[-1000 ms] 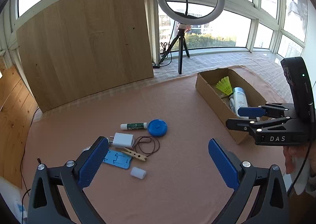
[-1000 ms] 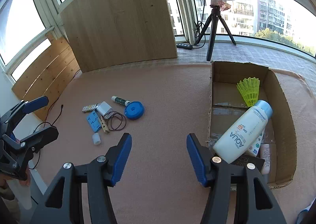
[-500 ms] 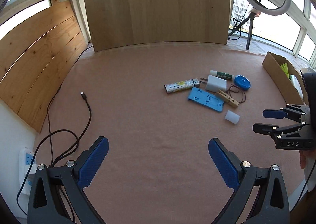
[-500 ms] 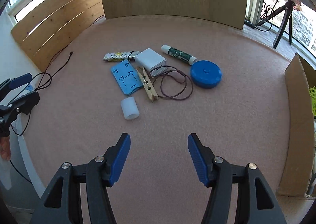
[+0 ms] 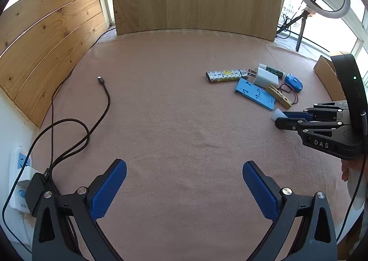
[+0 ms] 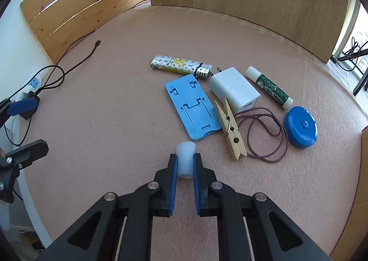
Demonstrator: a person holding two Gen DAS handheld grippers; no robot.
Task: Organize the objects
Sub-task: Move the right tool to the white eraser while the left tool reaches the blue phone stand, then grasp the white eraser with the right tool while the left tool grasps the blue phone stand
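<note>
2 grippers work over a table [image 5: 184, 104] covered in pink felt, and only 1 of them is busy. At the table's left edge a dark cable [image 5: 101, 109] trails from a wall socket, well apart from everything else, probably not part of the sorting. The left gripper [image 5: 184, 189] hangs over bare felt near the front edge with its fingers spread wide and nothing between them; I judge it is parked there to keep out of the way.

Further right, the loose things lie in a tight cluster toward the table's right side: a patterned lighter [image 6: 180, 65], a blue phone stand [image 6: 193, 109], a white charger [image 6: 234, 89], a wooden clothespin [image 6: 231, 129] resting over a brown elastic loop [image 6: 266, 134], a glue stick [image 6: 269, 88] and a round blue tape measure [image 6: 300, 126].

The right gripper [image 6: 185, 164] is clenched on a small white cap [image 6: 185, 157] at the cluster's near side, 1 pad against each flank. The cap lies close in front of the phone stand's corner, and appears to rest on the felt, though I cannot tell for sure. It sits at the cluster's outer edge, which likely makes it the easiest first pick. A cardboard box [image 5: 326, 76] stands at the right edge, the probable destination.
</note>
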